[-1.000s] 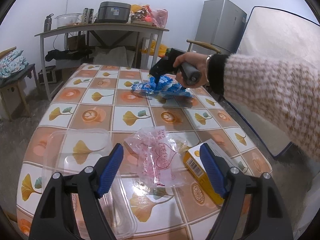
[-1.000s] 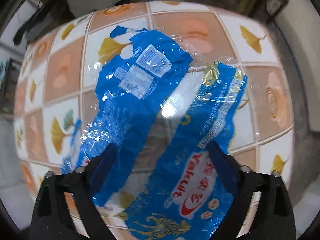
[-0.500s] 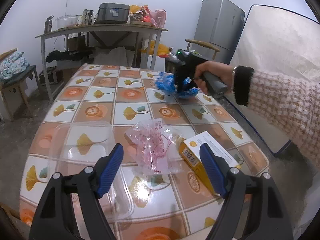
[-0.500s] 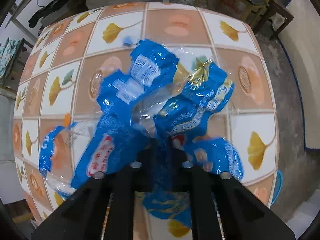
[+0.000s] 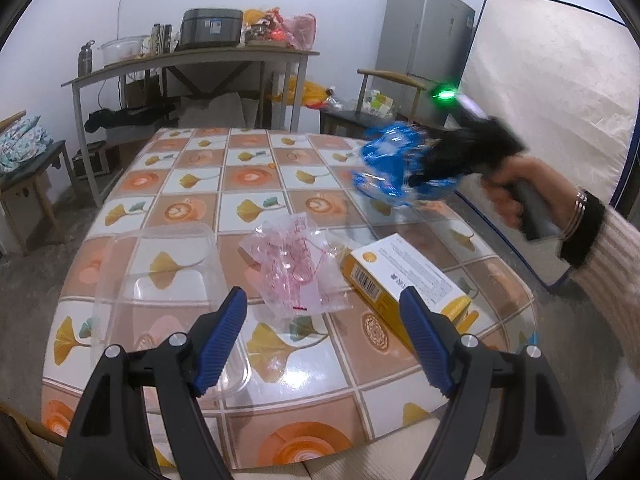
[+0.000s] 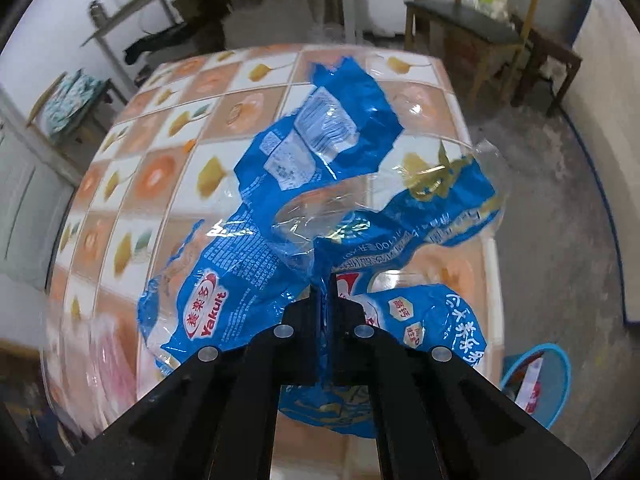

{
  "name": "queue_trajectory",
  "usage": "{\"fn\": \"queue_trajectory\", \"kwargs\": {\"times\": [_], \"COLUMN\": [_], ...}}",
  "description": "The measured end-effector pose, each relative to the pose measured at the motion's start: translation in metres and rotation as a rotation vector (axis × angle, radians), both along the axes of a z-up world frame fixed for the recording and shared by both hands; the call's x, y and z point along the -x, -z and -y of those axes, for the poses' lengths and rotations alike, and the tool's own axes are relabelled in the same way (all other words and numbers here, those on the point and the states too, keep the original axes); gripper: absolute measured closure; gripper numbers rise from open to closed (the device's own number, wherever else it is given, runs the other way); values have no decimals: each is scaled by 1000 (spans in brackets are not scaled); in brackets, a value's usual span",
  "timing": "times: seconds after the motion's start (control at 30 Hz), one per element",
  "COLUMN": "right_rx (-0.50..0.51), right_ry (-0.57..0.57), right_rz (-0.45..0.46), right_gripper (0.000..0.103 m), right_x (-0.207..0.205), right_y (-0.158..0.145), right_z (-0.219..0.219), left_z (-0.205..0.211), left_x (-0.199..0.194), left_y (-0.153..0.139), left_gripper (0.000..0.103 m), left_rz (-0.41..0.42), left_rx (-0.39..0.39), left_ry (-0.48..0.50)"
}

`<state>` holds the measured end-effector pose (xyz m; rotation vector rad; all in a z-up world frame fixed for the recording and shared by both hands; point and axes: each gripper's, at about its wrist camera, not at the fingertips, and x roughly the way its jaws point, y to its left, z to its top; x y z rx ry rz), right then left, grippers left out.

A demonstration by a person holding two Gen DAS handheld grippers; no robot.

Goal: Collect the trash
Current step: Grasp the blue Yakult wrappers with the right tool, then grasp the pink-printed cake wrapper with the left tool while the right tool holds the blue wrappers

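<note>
Right gripper [image 6: 326, 292] tilted steeply down, jaws clenched tight on blue Yakult wrapper [image 6: 320, 184]; wrapper hangs crumpled off its tips, clear of the tiled table [image 6: 160, 160]. In left wrist view the right hand [image 5: 516, 188] grips the handle at 3 o'clock, sleeve [image 5: 600, 264] behind it, wrapper [image 5: 396, 172] in the air over the table's right edge. Left gripper [image 5: 322, 336] released, jaws wide, nothing between; hovers over near table edge. Pink plastic bag [image 5: 296, 268] at 12 o'clock of it, clear container [image 5: 160, 280] at 10, yellow box [image 5: 404, 280] at 2. Blue bin [image 6: 540, 384] on floor at 4 o'clock. A second ago right jaws stood open over the flat wrapper on the table; now shut, wrapper lifted and carried rightward.
</note>
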<state>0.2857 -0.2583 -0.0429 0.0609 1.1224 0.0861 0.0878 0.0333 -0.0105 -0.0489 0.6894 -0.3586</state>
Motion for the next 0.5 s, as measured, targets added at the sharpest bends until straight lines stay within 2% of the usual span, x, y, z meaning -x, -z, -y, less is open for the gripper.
{"fn": "queue_trajectory", "kwargs": {"times": [0.17,0.3,0.5], "right_rx": [-15,60,14], "right_ry": [-19,-46,-43], "right_rz": [61,108,102], "right_gripper": [103,103,102], "right_x": [29,52,61], "right_y": [-6,2,18], "right_z": [-10,-21,-9], "left_z": [5,12,22], "left_x": [-14,-30,-76], "left_y": [1,-6,-3], "left_gripper": [27,24,23], "left_rz": [-14,-14,-133], "left_rx": [-22,-45,-93], "left_ry": [-28,-26,-73]}}
